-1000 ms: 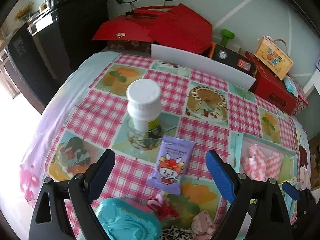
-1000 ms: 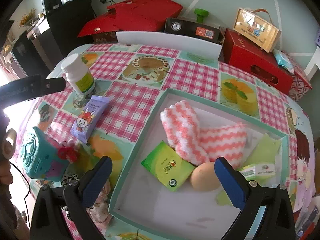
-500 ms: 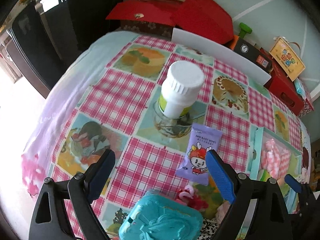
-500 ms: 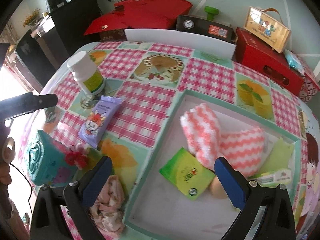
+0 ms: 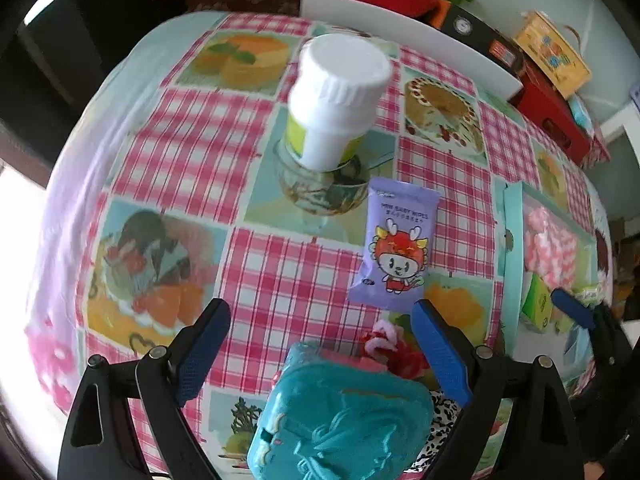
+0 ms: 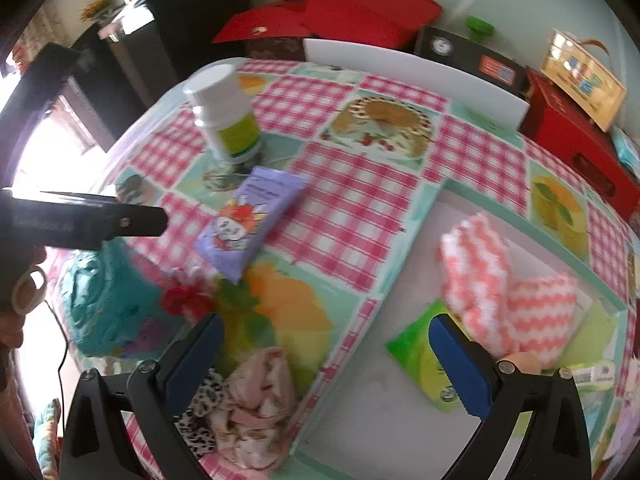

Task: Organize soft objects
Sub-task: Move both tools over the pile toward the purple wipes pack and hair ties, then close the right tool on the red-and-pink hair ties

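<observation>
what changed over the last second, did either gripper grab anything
Nothing was grabbed or let go: the left gripper and the right gripper are open and empty, as before. The left swung left and came in over the teal pouch. The right swung left from the tray toward the pink scrunchie at the tray's left edge. The wipes packet and the white bottle stayed put.

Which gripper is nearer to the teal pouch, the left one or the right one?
Left. The left gripper is open directly above the teal pouch, which sits between its fingers. The right gripper is open farther off, over the tray edge and the scrunchies.
</observation>
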`<state>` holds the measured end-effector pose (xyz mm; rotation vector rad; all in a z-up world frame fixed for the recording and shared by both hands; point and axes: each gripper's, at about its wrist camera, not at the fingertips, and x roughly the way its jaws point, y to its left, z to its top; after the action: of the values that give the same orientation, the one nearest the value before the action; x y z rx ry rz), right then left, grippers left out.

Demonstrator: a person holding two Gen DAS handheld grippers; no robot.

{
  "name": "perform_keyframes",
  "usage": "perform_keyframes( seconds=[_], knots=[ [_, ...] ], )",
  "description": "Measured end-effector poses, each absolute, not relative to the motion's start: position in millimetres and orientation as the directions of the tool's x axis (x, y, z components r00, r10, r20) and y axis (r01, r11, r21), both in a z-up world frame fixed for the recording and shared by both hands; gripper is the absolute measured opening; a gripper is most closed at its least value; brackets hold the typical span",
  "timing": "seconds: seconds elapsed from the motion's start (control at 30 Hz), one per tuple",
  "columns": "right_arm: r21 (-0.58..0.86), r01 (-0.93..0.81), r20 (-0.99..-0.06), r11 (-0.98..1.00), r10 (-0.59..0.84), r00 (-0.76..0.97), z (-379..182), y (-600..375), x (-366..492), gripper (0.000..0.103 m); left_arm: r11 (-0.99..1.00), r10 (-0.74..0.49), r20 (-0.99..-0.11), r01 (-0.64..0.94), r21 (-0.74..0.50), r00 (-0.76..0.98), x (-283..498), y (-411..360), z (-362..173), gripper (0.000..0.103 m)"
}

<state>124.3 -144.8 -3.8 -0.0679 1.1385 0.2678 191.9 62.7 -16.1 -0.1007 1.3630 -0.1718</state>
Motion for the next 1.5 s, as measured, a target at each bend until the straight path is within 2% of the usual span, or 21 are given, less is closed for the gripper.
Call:
perform_keyframes(
  seconds=[0.33, 0.4, 0.47, 0.63, 0.8, 0.93, 1.2, 1.37, 1.5],
  knots=[
    [0.113, -0.387, -0.881, 0.915, 0.272, 0.386, -11, -110, 114, 0.103, 0.978, -0.205, -0.958, 0.012, -0.206, 0.201, 189, 84, -14, 0.092],
    [0.136, -0.403, -0.880, 0.905, 0.297, 0.371, -15, -107, 114, 0.099, 0.978, -0.207, -0.958, 0.007, -0.210, 0.200, 189, 87, -14, 0.092],
    [0.148, -0.416, -0.880, 0.897, 0.311, 0.358, -19, -105, 113, 0.088, 0.977, -0.209, -0.957, 0.004, -0.212, 0.200, 188, 89, -14, 0.092],
    [0.159, -0.455, -0.883, 0.876, 0.333, 0.332, -27, -95, 113, 0.074, 0.974, -0.223, -0.957, 0.008, -0.225, 0.186, 187, 90, -17, 0.092],
    [0.184, -0.485, -0.882, 0.855, 0.361, 0.303, -34, -86, 114, 0.067, 0.969, -0.245, -0.957, 0.014, -0.246, 0.154, 190, 88, -24, 0.092],
    [0.197, -0.485, -0.881, 0.852, 0.371, 0.293, -40, -84, 118, 0.052, 0.966, -0.259, -0.957, 0.020, -0.259, 0.130, 194, 87, -29, 0.092],
    [0.225, -0.517, -0.872, 0.826, 0.408, 0.272, -47, -73, 121, 0.037, 0.966, -0.257, -0.959, 0.031, -0.255, 0.117, 198, 86, -32, 0.092],
    [0.251, -0.515, -0.859, 0.820, 0.434, 0.273, -48, -72, 122, 0.019, 0.966, -0.258, -0.961, 0.030, -0.256, 0.100, 200, 86, -37, 0.092],
    [0.277, -0.504, -0.850, 0.818, 0.453, 0.268, -48, -76, 126, 0.015, 0.965, -0.263, -0.962, 0.024, -0.262, 0.078, 205, 84, -42, 0.092]
  ],
)
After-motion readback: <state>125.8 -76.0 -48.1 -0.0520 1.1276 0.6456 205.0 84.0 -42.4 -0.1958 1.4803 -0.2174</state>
